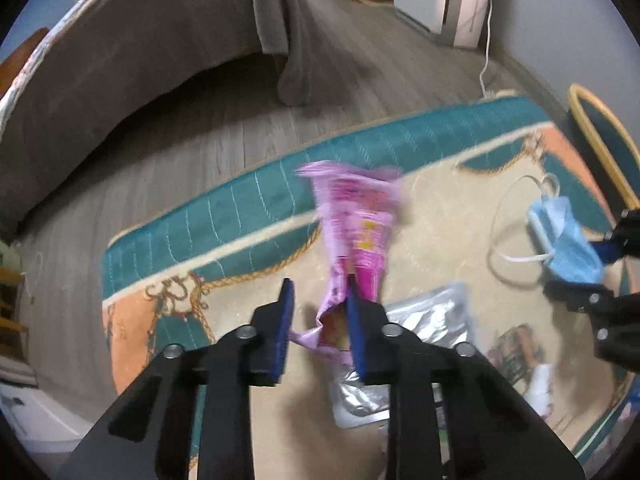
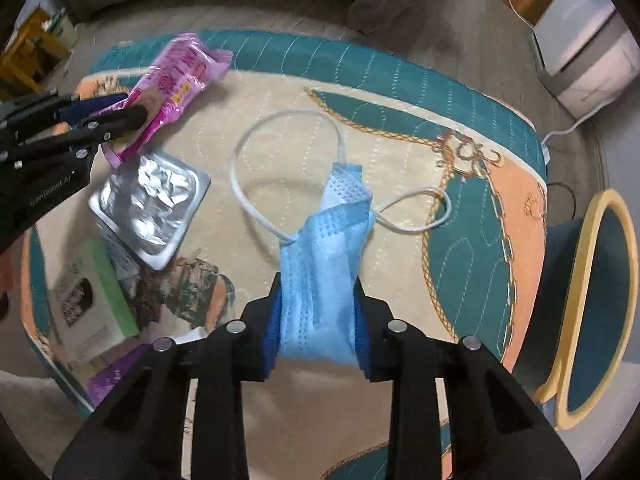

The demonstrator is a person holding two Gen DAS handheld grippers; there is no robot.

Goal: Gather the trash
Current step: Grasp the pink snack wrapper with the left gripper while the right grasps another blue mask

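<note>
Left gripper [image 1: 320, 320] pinches pink wrapper [image 1: 354, 232]; right gripper [image 2: 318, 320] clamps blue face mask [image 2: 324, 264], both over rug [image 2: 400, 152]. Foil pack [image 2: 150, 204], green box [image 2: 92, 300] remain; bin [image 2: 592, 304] awaits.

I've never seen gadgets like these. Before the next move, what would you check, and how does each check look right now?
1. Right gripper clamped on the face mask: ok, pads press both sides.
2. Left gripper gripping the pink wrapper: cannot tell. The wrapper sits between the jaws, but a gap shows beside one pad.
3. Ear loops tucked in: not ok, both hang loose and might snag.
4. Yellow-rimmed bin open and unblocked: ok.
5. Other litter collected: not ok. The foil blister pack and green box lie on the rug.
</note>
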